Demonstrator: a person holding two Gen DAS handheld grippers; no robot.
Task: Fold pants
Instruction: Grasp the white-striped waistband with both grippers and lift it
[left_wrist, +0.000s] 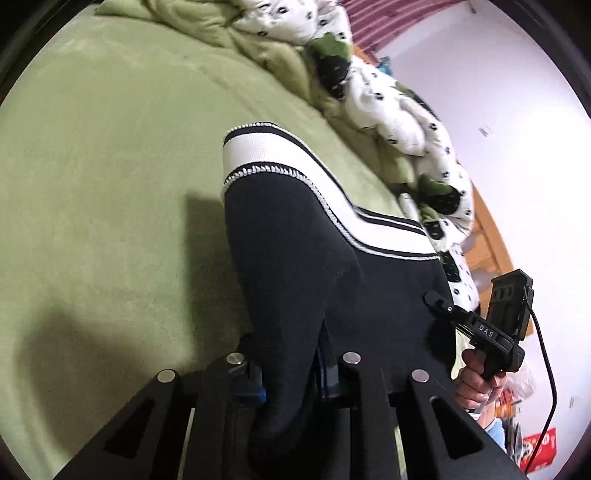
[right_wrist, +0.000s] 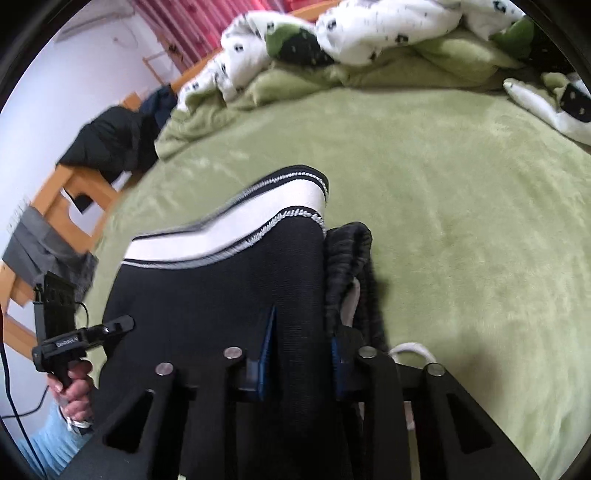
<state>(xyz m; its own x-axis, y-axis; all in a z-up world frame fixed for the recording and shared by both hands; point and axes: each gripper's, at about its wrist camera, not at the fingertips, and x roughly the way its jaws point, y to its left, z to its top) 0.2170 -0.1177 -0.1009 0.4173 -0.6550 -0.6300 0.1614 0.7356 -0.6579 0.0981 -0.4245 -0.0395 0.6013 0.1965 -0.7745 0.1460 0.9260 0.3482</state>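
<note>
The pants (left_wrist: 295, 258) are black with a white cuff band (left_wrist: 258, 147) edged in black stripes. The blanket (left_wrist: 110, 184) is plain green. At upper right, the quilt (left_wrist: 388, 110) is white with black spots.

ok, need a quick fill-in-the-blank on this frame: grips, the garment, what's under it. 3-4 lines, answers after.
1. Both the left gripper and the right gripper are shut on the dark ____.
2. The pants have a wide cuff band coloured ____.
3. Below the pants lies a bedspread coloured ____.
4. The rumpled duvet is white with dark ____.

Answers: pants; white; green; spots
</note>
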